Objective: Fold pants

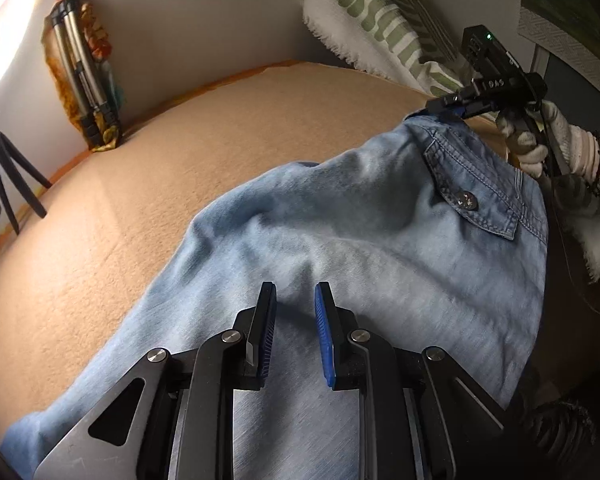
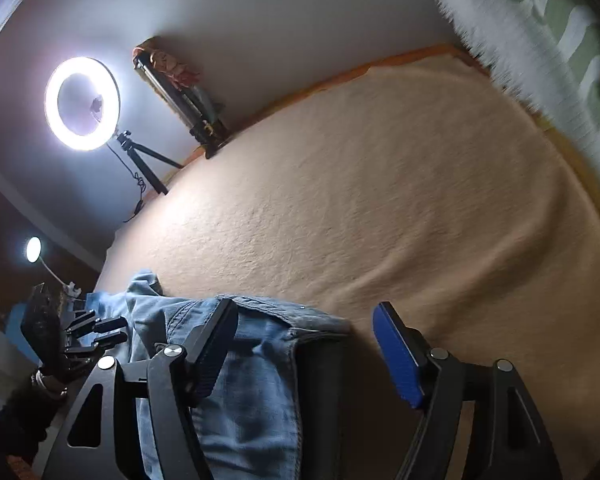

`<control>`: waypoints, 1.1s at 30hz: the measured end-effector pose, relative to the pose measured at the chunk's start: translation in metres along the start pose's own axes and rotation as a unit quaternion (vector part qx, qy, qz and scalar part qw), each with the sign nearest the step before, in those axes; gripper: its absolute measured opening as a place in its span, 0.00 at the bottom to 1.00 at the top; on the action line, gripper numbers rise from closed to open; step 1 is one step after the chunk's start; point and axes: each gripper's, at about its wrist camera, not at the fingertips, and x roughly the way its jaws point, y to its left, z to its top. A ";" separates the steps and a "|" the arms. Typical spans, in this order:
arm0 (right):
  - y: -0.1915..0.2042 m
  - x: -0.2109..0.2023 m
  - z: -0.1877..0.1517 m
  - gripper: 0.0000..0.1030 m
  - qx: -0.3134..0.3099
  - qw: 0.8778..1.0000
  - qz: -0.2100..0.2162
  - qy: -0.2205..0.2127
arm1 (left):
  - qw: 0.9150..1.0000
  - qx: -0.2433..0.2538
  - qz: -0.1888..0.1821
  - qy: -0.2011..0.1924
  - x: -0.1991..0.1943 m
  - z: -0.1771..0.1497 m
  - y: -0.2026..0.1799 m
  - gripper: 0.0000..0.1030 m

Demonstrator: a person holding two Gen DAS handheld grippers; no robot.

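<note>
Domestic bedroom, rigged for filming: bed under fuzzy peach blanket, green-patterned white fringed throw, lit ring light on black tripod.

One marking was legible: white characters on the black body of the right gripper, seen from the left wrist view, appeared mirrored and read roughly "SAG". Nothing else was readable.

One pair of light-blue denim pants, two black tripods, and two lit lamps are counted.
</note>
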 end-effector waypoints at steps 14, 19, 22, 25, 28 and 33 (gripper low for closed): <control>0.056 -0.012 -0.017 0.14 -0.057 0.997 -0.011 -0.047 | 1.000 -0.003 0.027 -0.008 0.005 -0.009 0.003 0.18; 0.076 -0.036 -0.020 0.14 -0.130 0.977 -0.154 -0.075 | 0.999 -0.018 0.026 -0.008 0.009 -0.009 0.010 0.18; 0.071 -0.006 -0.021 0.22 -0.136 0.973 -0.183 -0.029 | 0.999 -0.032 0.027 -0.010 0.002 -0.011 0.016 0.18; 0.062 0.003 -0.014 0.35 -0.128 0.971 -0.204 -0.003 | 0.998 -0.034 0.041 -0.020 -0.016 -0.017 0.021 0.18; 0.069 -0.014 -0.008 0.40 -0.130 0.968 -0.212 -0.027 | 0.996 -0.069 0.056 -0.031 -0.042 -0.030 0.040 0.18; 0.105 -0.048 -0.004 0.56 -0.153 0.964 -0.206 -0.074 | 0.985 -0.135 0.096 -0.049 -0.092 -0.071 0.067 0.18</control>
